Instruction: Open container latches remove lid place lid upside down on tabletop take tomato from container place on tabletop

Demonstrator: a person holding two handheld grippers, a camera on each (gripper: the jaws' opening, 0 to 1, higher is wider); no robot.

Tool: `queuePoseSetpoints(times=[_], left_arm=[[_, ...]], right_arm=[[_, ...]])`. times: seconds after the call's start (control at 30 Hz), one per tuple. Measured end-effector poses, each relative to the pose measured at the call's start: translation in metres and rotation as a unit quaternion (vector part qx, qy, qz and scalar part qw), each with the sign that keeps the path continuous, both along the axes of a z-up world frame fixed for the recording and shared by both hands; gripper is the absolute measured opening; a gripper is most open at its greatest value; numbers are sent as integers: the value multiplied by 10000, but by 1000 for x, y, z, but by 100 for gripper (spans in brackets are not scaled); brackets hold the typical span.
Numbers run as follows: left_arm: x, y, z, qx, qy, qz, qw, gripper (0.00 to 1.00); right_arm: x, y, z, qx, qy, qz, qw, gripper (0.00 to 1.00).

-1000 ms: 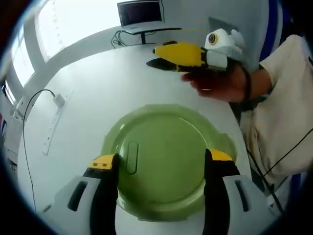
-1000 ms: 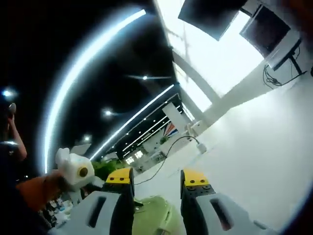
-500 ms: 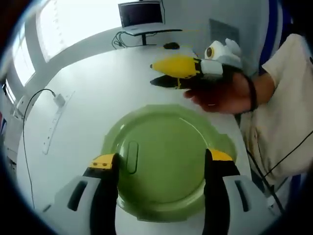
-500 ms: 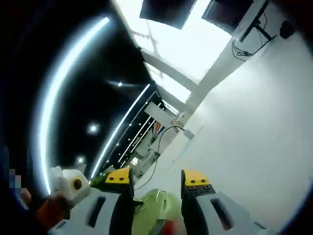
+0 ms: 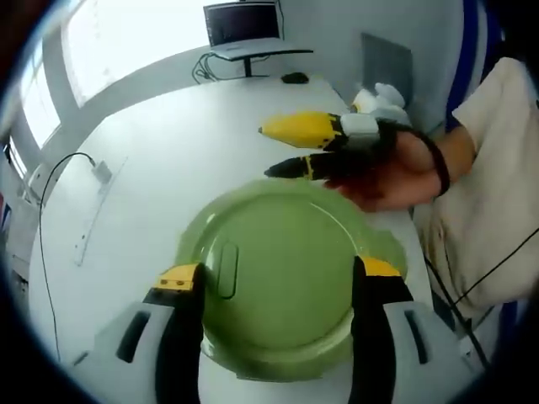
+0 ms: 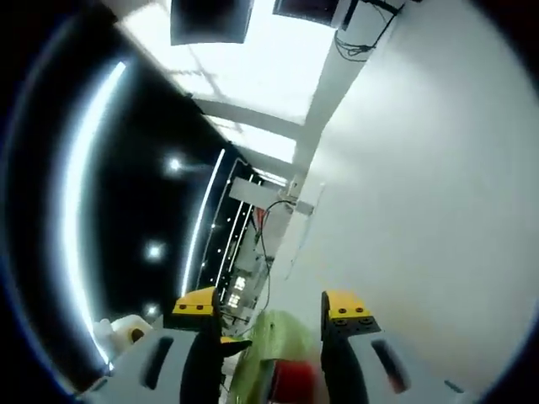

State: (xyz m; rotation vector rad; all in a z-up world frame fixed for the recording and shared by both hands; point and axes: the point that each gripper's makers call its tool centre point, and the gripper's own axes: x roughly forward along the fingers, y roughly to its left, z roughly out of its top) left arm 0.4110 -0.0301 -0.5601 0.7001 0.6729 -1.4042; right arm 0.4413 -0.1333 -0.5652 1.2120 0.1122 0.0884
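Trouble is most likely at the rim, where your two tools meet. Your left gripper [image 5: 274,282] hangs over the green lid [image 5: 278,261] with its jaws spread wide, one on either side of the lid's middle, gripping nothing that I can see. Your right gripper [image 5: 282,150], seen from the left gripper view, reaches in at the far edge of the lid with its jaws parted and nothing between them, the hand [image 5: 396,172] behind it close to the rim.

The lid looks still seated on the container, which rests on the white surface [image 5: 152,160]. In the right gripper view the green container [image 6: 274,353] sits low between the jaws, with something red [image 6: 295,383] showing there; I judge that to be the tomato, but it is too blurred to be sure.

If you pry a latch from one side only, the container could skid or tip across the smooth surface. Lifting before every latch is free may jerk the whole thing up. Mind also that the two grippers could knock together over the lid.
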Motion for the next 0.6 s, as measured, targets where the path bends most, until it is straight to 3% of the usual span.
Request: queuePoseSetpoints(times=[0.1,0.2,0.3,0.5,0.6], left_arm=[[-11,-4,1,-1,-2,-7,10000,64],[-7,-2,0,-19,5,-6,10000,64],[-4,-1,0,-28,8,-9,10000,64],[-2,0,0,-35,12,-3,10000,64],[3,3,0,-45,16,4,10000,64]], right_arm=[[0,4,-3,85,56,42,9999,40],[-2,11,-4,168,88,101,9998,40],[-3,19,-11,686,328,183,9969,40],[-2,26,-19,1202,550,184,9911,36],[-3,30,-22,1247,613,183,9901,31]])
